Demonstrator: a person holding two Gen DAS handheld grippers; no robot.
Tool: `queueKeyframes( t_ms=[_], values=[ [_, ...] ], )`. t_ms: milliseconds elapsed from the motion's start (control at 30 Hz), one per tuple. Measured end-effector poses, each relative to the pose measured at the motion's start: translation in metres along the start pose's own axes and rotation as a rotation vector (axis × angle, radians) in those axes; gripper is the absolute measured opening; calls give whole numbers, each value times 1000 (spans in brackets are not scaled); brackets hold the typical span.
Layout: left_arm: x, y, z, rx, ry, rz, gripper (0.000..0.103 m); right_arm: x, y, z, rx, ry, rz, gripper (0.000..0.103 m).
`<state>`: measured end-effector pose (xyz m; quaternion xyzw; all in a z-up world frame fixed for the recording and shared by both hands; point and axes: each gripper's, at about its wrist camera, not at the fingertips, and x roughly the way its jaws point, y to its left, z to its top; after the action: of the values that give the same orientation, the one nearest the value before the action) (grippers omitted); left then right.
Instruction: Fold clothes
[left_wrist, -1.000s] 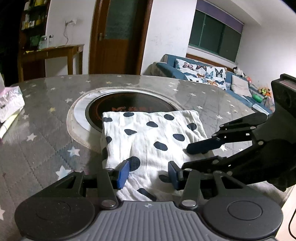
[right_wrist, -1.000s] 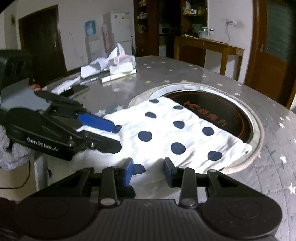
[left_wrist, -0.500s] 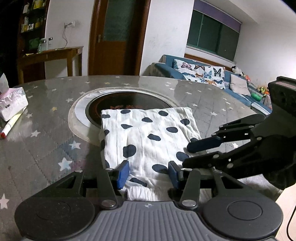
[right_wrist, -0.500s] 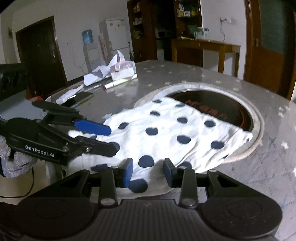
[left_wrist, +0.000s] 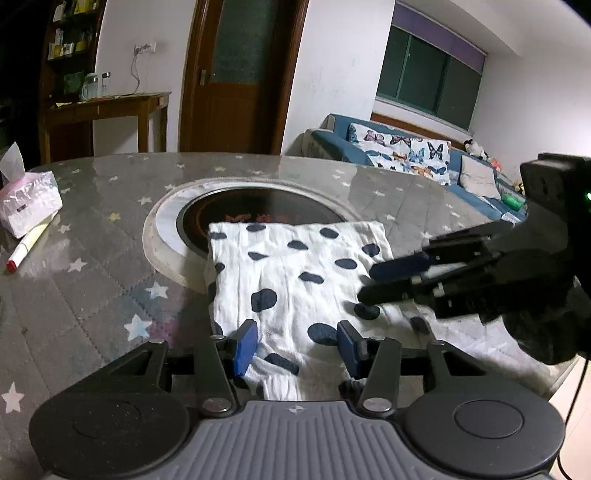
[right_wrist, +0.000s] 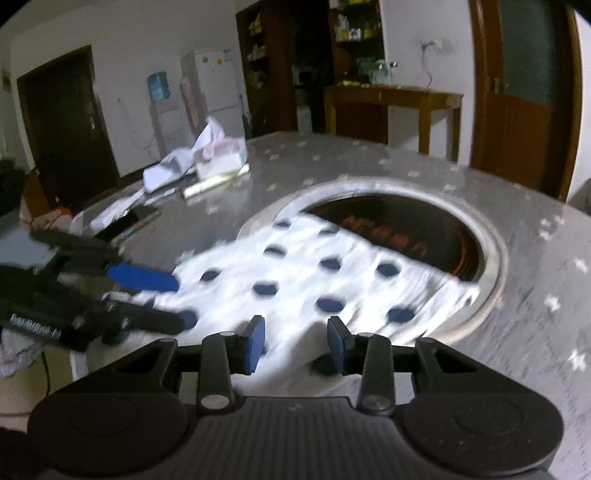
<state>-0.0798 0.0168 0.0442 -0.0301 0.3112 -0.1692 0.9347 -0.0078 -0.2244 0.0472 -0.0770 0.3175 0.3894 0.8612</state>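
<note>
The polka-dot garment (left_wrist: 295, 280) lay folded flat, its far edge over the round hob (left_wrist: 258, 210); it looked soft, light and limp, best pinched at its near corners. Near that edge, the left gripper (left_wrist: 297, 345) and right gripper (right_wrist: 295, 341) both hung agape, holding nothing.

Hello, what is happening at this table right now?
A person with a gripper in each hand is folding a spotted cloth on the table. The cloth lies flat, its far edge over the round inset. The left gripper and the right gripper are both open at the cloth's near edge; neither is gripping it.
</note>
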Motion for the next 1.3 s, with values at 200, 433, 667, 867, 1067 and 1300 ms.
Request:
queueKeyframes(
  t_ms=[200,433,667,867,1067,1300],
  values=[
    [-3,-2,-3,0,9,0,51,20,-27,16,57,-2,-55,37],
    [-27,2,-6,7,-7,7,60,33,-57,19,133,5,-87,43],
    [-52,6,-17,41,-1,0,70,31,-92,31,195,-20,-161,51],
    [-63,10,-28,58,33,-19,70,41,-117,17,334,11,-101,49],
    [-52,10,-35,63,76,-18,70,40,-112,13,345,16,-98,23],
    [-30,12,-36,45,86,-12,70,6,-107,-1,384,-58,-166,16]
  ],
)
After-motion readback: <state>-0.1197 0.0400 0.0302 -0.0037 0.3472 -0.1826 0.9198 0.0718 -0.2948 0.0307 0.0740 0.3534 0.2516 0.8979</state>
